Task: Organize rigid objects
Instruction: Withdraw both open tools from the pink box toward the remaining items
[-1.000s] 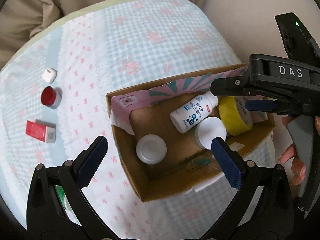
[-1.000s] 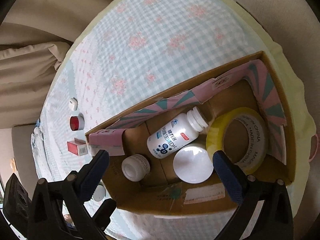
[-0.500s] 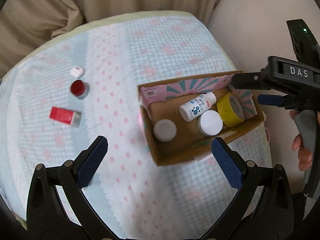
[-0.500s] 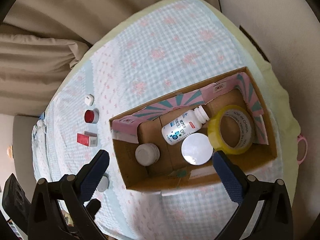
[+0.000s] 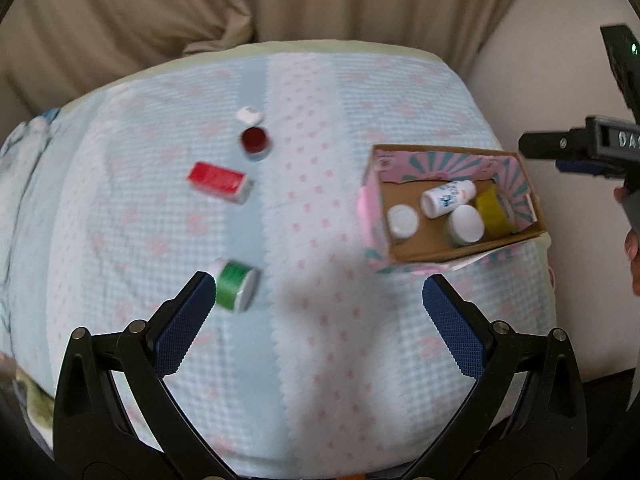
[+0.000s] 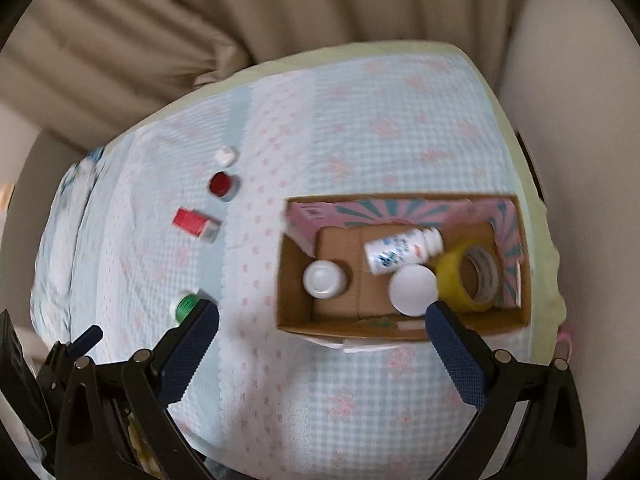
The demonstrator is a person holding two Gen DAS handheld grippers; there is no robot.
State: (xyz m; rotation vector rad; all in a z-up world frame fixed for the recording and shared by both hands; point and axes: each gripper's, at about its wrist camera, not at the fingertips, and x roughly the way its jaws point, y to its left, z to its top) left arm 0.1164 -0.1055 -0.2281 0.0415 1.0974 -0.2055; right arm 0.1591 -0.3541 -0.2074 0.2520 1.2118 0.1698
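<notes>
Both my tongs hang empty with jaws wide apart above the checked-cloth bench (image 5: 320,340). The left tongs (image 5: 314,316) are the nearer pair to the green-labelled white bottle (image 5: 234,286), which lies on its side just beside their left pad, long axis running left to right, slightly tilted. The right tongs (image 6: 320,332) hover near the open cardboard box (image 6: 296,280) already holding white bottles and yellow tape. The left view shows the whole bottle; the right view shows only its green end behind a pad. Farther off lie a red rectangular box (image 5: 220,182) and a red-lidded jar (image 5: 255,142).
</notes>
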